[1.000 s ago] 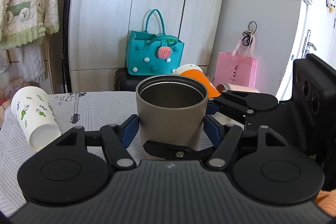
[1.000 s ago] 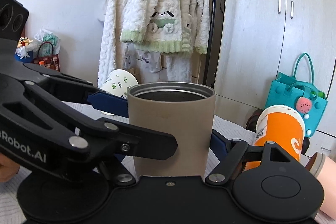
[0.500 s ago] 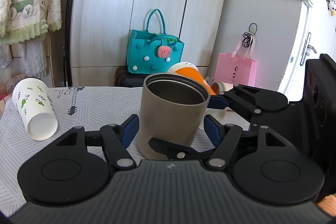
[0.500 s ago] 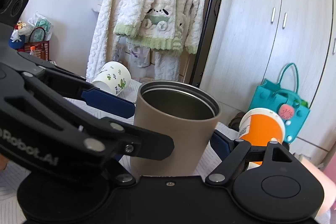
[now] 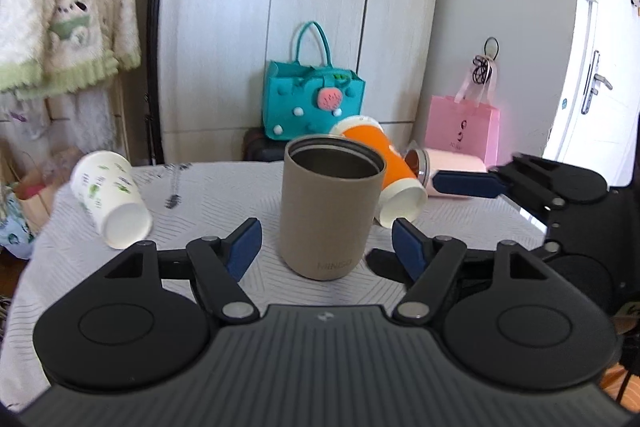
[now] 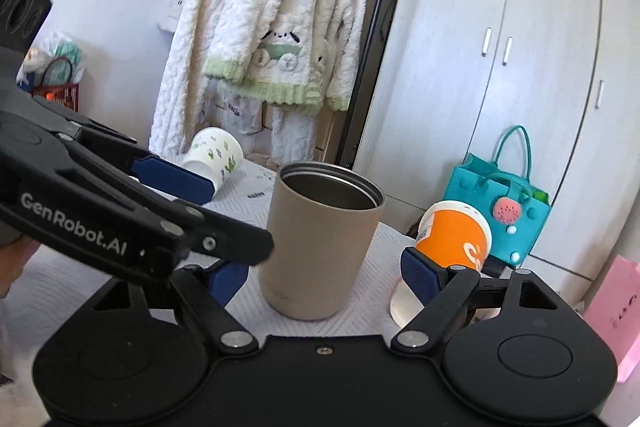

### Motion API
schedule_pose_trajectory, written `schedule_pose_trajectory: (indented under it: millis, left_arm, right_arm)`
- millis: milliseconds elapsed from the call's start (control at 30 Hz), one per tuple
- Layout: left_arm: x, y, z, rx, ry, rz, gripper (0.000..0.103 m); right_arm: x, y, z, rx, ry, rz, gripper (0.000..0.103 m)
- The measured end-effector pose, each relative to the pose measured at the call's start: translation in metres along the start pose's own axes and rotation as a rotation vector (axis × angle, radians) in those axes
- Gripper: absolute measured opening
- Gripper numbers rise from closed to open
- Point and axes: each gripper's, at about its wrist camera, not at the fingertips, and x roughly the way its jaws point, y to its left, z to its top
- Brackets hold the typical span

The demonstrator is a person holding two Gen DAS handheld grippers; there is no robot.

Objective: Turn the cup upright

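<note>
- Cup point(image 5: 330, 211): tan metal tumbler, upright, mouth up, near the middle of the tabletop point(image 5: 224, 187).
- Left gripper point(image 5: 326, 245): fingers spread apart, either side of the cup, not touching.
- Right gripper point(image 6: 324, 273): fingers apart, cup between, unclamped.
- Orange cup point(image 5: 384, 167): on its side just behind.

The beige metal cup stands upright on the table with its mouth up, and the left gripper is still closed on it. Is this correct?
Not quite. The beige metal cup does stand upright, mouth up, on the table, but the left gripper is open: the left wrist view shows both blue pads clear of the cup's sides.
</note>
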Motion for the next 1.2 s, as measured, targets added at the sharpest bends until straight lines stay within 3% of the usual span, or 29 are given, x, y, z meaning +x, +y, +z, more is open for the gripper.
schedule_pose_trajectory:
  millis: [400, 567, 933, 1200]
  left_arm:
    - [-0.063, 0.004, -0.014, -0.114, -0.030, 0.098, 0.082]
    - [-0.077, 0.002, -0.025, -0.116, -0.040, 0.144, 0.085]
    - [-0.088, -0.016, -0.043, -0.082, -0.032, 0.192, 0.094]
    - [-0.090, -0.021, -0.051, -0.069, -0.037, 0.247, 0.103]
  right_arm:
    - [-0.062, 0.013, -0.010, 0.169, -0.078, -0.103, 0.091]
    - [-0.078, 0.020, -0.015, 0.197, -0.093, -0.141, 0.092]
    - [-0.092, 0.030, -0.033, 0.259, -0.022, -0.199, 0.103]
    - [-0.097, 0.041, -0.038, 0.241, -0.022, -0.275, 0.103]
